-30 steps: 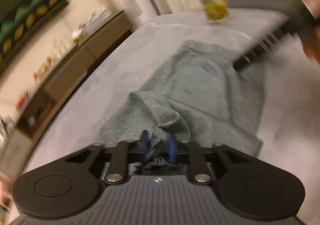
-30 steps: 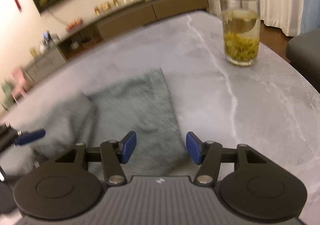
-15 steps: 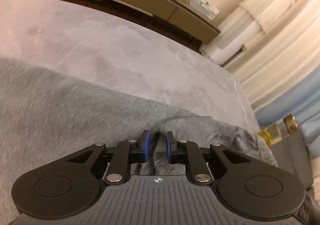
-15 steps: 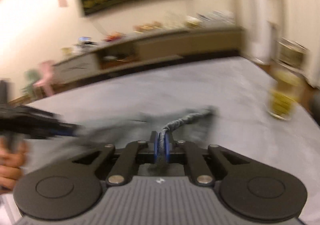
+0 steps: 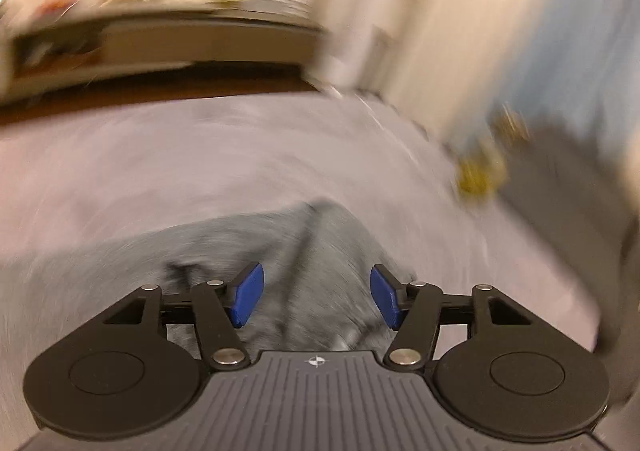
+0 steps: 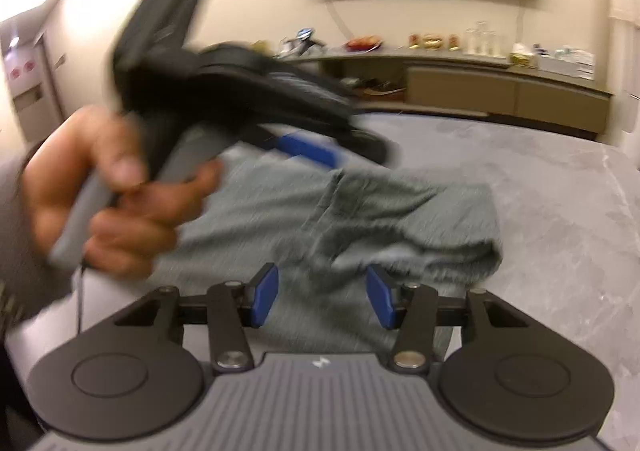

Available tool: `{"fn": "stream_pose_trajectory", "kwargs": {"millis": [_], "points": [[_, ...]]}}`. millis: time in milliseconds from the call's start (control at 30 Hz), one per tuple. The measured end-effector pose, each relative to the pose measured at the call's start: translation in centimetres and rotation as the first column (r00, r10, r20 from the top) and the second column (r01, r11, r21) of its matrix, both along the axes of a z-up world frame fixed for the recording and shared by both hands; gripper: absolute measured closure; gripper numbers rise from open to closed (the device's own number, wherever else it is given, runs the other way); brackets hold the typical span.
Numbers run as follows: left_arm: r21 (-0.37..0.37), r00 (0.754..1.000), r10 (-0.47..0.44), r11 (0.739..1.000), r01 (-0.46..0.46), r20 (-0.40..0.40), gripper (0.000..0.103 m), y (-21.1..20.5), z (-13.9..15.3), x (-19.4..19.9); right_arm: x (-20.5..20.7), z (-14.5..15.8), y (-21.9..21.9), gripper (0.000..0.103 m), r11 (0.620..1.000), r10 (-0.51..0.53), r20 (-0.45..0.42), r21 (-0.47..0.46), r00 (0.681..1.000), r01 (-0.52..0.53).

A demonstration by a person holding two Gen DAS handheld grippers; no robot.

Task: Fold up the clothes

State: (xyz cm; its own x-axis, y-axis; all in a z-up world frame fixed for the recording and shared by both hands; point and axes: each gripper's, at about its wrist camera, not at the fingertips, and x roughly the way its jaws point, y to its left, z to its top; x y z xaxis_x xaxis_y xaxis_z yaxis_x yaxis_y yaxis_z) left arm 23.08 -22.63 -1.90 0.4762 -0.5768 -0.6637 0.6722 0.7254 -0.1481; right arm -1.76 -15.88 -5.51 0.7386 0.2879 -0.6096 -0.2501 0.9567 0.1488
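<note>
Grey marble table point(image 6: 560, 187) carries the half-folded grey garment point(image 6: 360, 219), both left tongs point(image 5: 316, 297) and right tongs point(image 6: 322, 301) just sprung apart, nothing gripped; loose top layer could slump and undo the fold.

Grey cloth point(image 6: 360, 211) lies on marble table point(image 6: 560, 179)

Black claw point(image 6: 322, 299) with blue pads point(image 6: 264, 299), silver pivot screws, ribbed grey body, round black discs
</note>
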Motion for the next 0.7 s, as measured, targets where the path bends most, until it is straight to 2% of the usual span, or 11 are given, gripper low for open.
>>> {"fn": "stream_pose_trajectory", "kwargs": {"millis": [100, 233, 300, 333, 367, 433, 467, 500, 567, 600, 700], "points": [[0.209, 0.973, -0.159, 0.970, 0.122, 0.168, 0.041, -4.3, -0.9, -2.8, -0.2, -0.1, -1.2, 0.053, 1.000, -0.003, -0.075, -0.013, 0.997, 0.002], [0.415, 0.919, -0.300, 0.893, 0.175, 0.256, 0.041, -9.3, -3.7, -4.0, 0.5, -0.6, -3.6, 0.053, 0.998, -0.062, -0.146, 0.016, 0.987, 0.065], [0.446, 0.920, -0.304, 0.879, 0.170, 0.247, 0.070, -10.4, -4.8, -3.4, 0.5, -0.5, -3.9, 0.053, 0.997, -0.068, -0.150, 0.022, 0.986, 0.072], [0.433, 0.934, -0.270, 0.889, 0.149, 0.234, 0.087, -10.1, -4.8, -2.8, 0.5, -0.5, -4.0, 0.053, 0.997, -0.066, -0.151, 0.027, 0.986, 0.071], [0.384, 0.951, -0.222, 0.915, 0.126, 0.217, 0.092, -9.4, -4.0, -2.3, 0.5, -0.5, -4.0, 0.053, 0.997, -0.063, -0.149, 0.028, 0.987, 0.068], [0.178, 0.990, -0.046, 0.984, 0.023, 0.130, 0.094, -5.4, -1.6, -0.4, 0.2, -0.2, -3.8, 0.053, 0.998, -0.059, -0.141, 0.030, 0.988, 0.064], [0.070, 0.996, 0.056, 0.996, -0.060, 0.062, 0.094, -2.9, -0.6, 1.0, 0.2, 0.0, -3.9, 0.053, 0.997, -0.059, -0.137, 0.034, 0.989, 0.064], [-0.023, 0.984, 0.177, 0.984, -0.178, -0.027, 0.094, 0.1, -0.1, 2.6, 0.1, 0.1, -3.9, 0.053, 0.997, -0.060, -0.133, 0.039, 0.989, 0.066], [-0.143, 0.908, 0.359, 0.908, -0.393, -0.217, 0.094, 6.3, -0.9, 5.3, 0.0, 0.3, -4.1, 0.053, 0.996, -0.070, -0.127, 0.044, 0.989, 0.077], [-0.174, 0.875, 0.393, 0.876, -0.450, -0.282, 0.094, 8.4, -1.5, 5.9, -0.1, 0.2, -4.3, 0.053, 0.996, -0.076, -0.125, 0.045, 0.989, 0.083], [-0.217, 0.818, 0.420, 0.822, -0.526, -0.394, 0.081, 12.0, -2.9, 5.9, 0.1, 0.0, -4.0, 0.053, 0.996, -0.084, -0.118, 0.021, 0.989, 0.087]]}}
